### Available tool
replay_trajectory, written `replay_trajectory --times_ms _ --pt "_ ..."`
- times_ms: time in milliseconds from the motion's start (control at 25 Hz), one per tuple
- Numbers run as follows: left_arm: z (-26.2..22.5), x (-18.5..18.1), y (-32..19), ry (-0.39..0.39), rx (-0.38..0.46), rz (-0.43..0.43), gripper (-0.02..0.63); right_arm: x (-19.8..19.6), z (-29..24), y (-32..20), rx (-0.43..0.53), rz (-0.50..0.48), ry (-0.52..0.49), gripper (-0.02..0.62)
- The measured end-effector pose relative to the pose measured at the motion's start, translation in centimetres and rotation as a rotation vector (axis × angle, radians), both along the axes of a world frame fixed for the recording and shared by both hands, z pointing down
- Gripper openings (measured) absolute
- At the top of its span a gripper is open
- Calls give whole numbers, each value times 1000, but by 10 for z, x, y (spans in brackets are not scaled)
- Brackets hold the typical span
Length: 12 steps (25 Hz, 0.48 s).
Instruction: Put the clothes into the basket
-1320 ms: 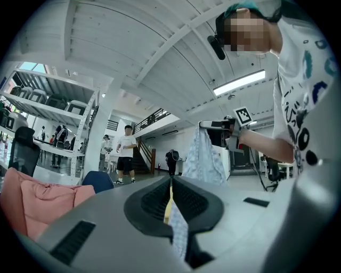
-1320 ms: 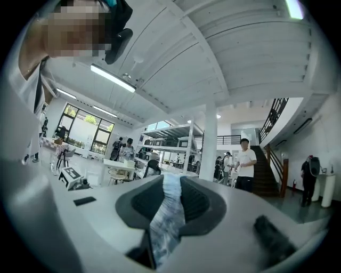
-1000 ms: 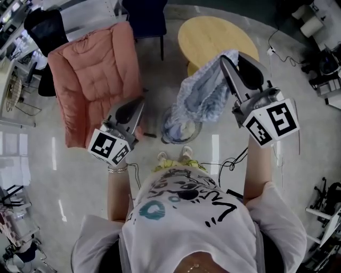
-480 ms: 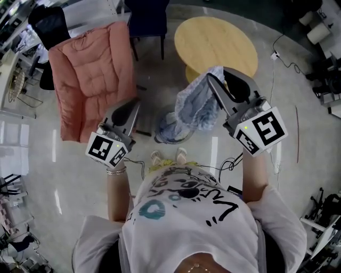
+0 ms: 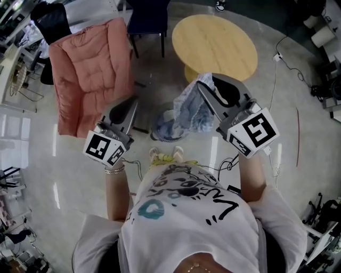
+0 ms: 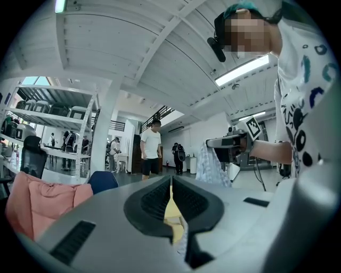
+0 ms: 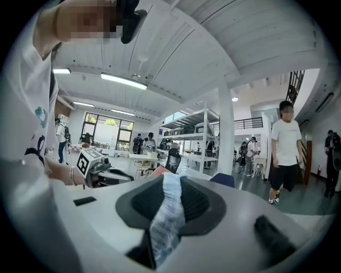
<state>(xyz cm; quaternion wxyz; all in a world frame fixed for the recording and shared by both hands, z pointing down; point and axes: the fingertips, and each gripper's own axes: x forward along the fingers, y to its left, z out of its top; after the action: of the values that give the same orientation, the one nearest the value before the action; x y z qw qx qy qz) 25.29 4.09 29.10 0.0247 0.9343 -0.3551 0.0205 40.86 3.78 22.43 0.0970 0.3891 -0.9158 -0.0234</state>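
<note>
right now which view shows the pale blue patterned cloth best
Head view: the pale blue patterned cloth hangs nearly whole from the right gripper. Left gripper view shows it small; right gripper view only a pinched strip.

Blue/wht patterned garment [image 5: 192,109], pink quilted cover [image 5: 90,69], tan table [image 5: 216,45], navy chair [image 5: 146,16]

Thin, crinkled blue-white cloth garment [image 5: 192,106]; quilted pink cloth cover [image 5: 90,69]; glossy, light-mirroring floor [image 5: 42,160]; matt grey plastic right claw [image 5: 205,82]
</note>
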Motion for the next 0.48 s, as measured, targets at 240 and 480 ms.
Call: replay_trajectory --times_ms 240,480 --pt "-2 6 0 11 -13 29 23 -2 4 -3 -17 2 -20 95" --pt "-6 3 -16 15 -9 70 23 -11 10 -19 -34 17 -26 95"
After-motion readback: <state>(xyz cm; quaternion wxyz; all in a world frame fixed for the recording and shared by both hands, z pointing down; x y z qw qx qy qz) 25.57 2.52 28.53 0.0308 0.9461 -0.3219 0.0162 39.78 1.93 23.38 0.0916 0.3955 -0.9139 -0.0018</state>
